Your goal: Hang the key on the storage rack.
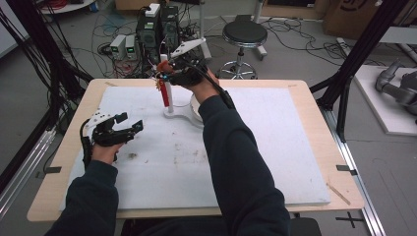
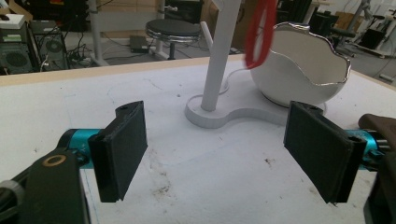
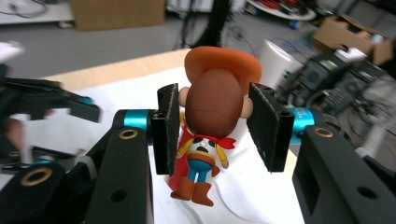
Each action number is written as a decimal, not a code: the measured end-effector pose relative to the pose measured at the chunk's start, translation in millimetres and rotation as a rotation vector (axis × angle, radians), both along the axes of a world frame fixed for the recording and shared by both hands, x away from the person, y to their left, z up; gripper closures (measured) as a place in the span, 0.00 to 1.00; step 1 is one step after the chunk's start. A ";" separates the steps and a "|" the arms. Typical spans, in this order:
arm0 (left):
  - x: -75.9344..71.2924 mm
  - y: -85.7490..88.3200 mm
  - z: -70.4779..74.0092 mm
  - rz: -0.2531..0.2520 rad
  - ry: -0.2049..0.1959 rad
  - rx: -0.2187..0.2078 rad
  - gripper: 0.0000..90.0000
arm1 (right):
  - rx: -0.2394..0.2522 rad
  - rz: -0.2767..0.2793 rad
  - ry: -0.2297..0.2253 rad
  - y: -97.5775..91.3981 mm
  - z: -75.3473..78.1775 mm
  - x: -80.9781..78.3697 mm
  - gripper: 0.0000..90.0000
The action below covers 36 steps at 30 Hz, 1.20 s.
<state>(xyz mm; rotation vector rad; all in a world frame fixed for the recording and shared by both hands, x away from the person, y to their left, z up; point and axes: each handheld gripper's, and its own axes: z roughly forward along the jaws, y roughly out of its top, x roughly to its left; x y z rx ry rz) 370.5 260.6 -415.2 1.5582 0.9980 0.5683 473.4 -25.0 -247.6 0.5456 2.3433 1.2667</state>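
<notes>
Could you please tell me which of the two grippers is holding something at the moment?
The right gripper, raised beside the white stand, grips a cowboy figurine by its head; the left gripper is open with nothing between its jaws.

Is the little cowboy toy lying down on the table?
No, the cowboy toy hangs upright between the right gripper's jaws, above the table.

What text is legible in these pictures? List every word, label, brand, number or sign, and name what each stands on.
No text can be read.
Cardboard box on the floor: dark print, cut off by the picture's edge, unreadable.
Computer towers beyond the table: any labels are too small to read.
Cowboy figure between the right gripper's fingers: a faint mark on the back of its head, too blurred to read.
</notes>
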 end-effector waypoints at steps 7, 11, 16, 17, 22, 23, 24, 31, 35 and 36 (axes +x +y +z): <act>0.2 1.2 -0.3 0.005 0.000 -0.003 0.24 | -0.011 -0.058 0.034 -13.8 -9.9 6.8 0.63; -0.3 0.9 0.1 0.004 0.000 -0.001 0.24 | -0.029 -0.075 0.066 -25.6 -20.1 10.0 0.63; -0.2 1.1 -0.2 0.003 0.001 -0.003 0.24 | -0.041 -0.064 0.085 -44.4 -34.2 7.5 0.61; -0.5 0.7 0.1 0.003 0.001 -0.003 0.24 | -0.038 -0.064 0.089 -49.2 -37.0 6.6 0.60; -1.2 0.6 0.4 0.003 0.000 -0.003 0.24 | -0.006 -0.096 0.089 -85.6 -50.3 -6.1 0.55; -1.4 -0.1 0.5 0.000 0.001 -0.001 0.24 | 0.006 -0.104 0.084 -95.6 -53.7 -9.6 0.55; -1.5 -0.6 0.6 0.001 -0.001 0.000 0.24 | 0.015 -0.120 0.099 -108.2 -57.1 -13.8 0.54; -2.7 -3.4 1.9 -0.007 -0.005 0.009 0.25 | 0.038 -0.182 0.102 -180.6 -82.0 -49.3 0.44; -3.6 -4.0 2.8 -0.007 -0.010 -0.002 0.25 | 0.072 -0.247 0.095 -220.9 -100.5 -73.4 0.33; -3.8 -4.5 3.1 -0.008 -0.016 -0.004 0.25 | 0.079 -0.275 0.096 -230.0 -104.9 -78.2 0.30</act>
